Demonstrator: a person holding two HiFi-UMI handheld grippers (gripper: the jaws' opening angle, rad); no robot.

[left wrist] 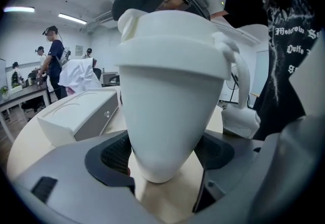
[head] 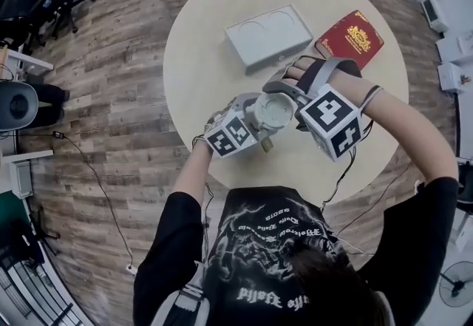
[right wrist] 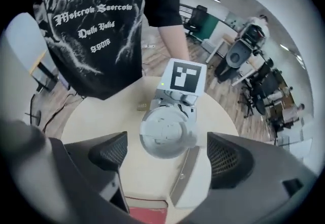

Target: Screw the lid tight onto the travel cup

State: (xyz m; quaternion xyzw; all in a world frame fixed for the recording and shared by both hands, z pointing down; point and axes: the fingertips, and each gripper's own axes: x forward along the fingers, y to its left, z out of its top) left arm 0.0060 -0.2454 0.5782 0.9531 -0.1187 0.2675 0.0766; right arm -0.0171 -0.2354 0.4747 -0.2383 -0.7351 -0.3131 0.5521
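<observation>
The round beige table [head: 194, 51] takes up most of the head view, and the person leans over its near edge with both arms out. Towards the far side of the table there's a white box [head: 268, 38], and just right of it a red book with a gold crest [head: 349, 38].

The left gripper [left wrist: 165, 156] has the white travel cup [left wrist: 170, 111] clamped by its narrow lower end. You can see the dark pads [left wrist: 114, 154] pressing it from both sides, and the cup is up off the tabletop, near the person's chest.

The right gripper [right wrist: 167, 156] hangs right above it pointing nearly straight down, jaws spread wide with nothing gripped. The cup's lid [right wrist: 165, 135] sits on the cup, showing below the gap and clear of both pads.
</observation>
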